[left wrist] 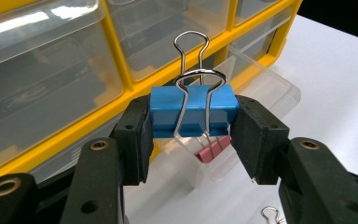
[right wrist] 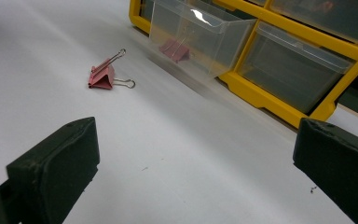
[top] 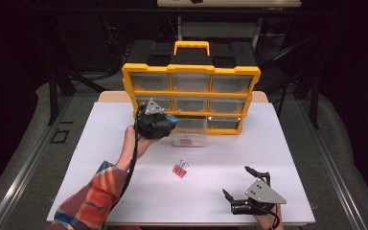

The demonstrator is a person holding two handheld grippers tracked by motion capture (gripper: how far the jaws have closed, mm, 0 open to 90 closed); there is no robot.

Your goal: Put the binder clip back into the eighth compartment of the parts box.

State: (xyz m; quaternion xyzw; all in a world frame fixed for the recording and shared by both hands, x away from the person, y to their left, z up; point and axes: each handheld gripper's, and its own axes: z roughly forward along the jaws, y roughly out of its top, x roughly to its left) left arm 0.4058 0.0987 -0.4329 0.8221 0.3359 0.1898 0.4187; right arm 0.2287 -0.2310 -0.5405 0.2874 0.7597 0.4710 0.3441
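Left gripper (left wrist: 192, 135) clamps blue binder clip (left wrist: 193, 111) by its sides, over pulled-out drawer (left wrist: 265, 84) for drop-in. Right gripper (right wrist: 191, 172) wide open, holding nothing

Blue binder clip (left wrist: 193, 109); pink binder clip (top: 179, 169); yellow organizer (top: 190, 68).

A blue binder clip (left wrist: 193, 111) with silver wire handles is sitting upright – handles pointing up – pinched by its two sides, hanging above the pulled-out clear drawer (left wrist: 261, 88) at the organizer's bottom row.
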